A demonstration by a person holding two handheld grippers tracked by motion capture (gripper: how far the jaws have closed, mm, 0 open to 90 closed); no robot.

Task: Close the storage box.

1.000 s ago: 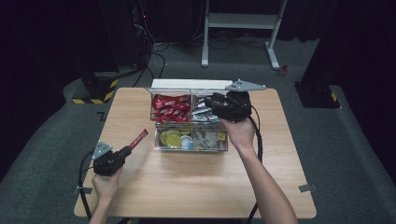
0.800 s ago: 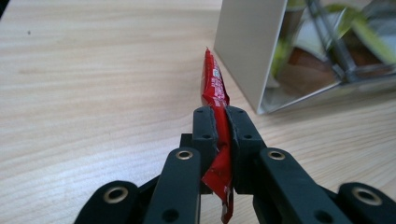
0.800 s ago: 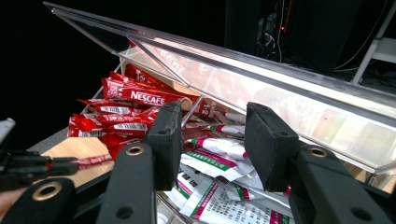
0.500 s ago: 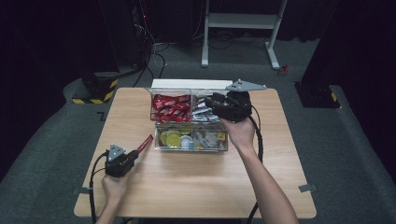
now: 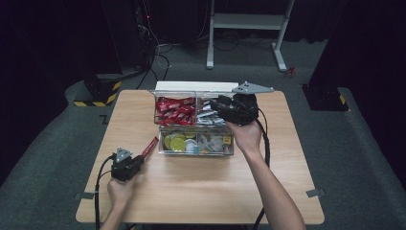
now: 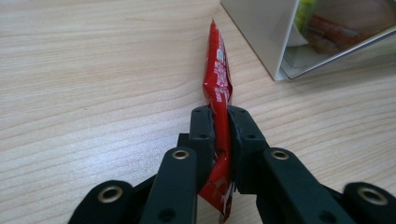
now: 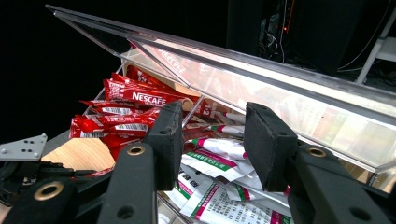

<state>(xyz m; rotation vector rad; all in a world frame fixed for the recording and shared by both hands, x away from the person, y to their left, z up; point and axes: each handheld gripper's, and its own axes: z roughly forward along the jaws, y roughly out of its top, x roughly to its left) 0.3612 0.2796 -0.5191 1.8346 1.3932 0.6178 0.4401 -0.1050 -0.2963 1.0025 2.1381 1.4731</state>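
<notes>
My left gripper (image 5: 140, 156) is at the table's front left, shut on a thin red sachet (image 5: 150, 145). In the left gripper view the sachet (image 6: 217, 84) stands on edge between the pads (image 6: 202, 130), its far tip low over the wood near the clear box's corner (image 6: 280, 74). The jaws have just been opening slightly, with the sachet still pinched. My right gripper (image 5: 216, 103) hovers over the box's back right compartment. In the right gripper view, it (image 7: 212, 135) is open with nothing between its jaws, above white and green sachets (image 7: 219, 149).
The clear compartment box (image 5: 196, 154) sits mid-table. It holds red sachets (image 5: 174, 109) at back left, white ones (image 5: 207, 116) at back right, and round yellow (image 5: 176, 142) and silvery packs (image 5: 213, 141) in front. Its clear lid (image 7: 261, 79) stands raised behind.
My left gripper has moved a little right and down toward the table with the red sachet. The right gripper has stayed over the box.
</notes>
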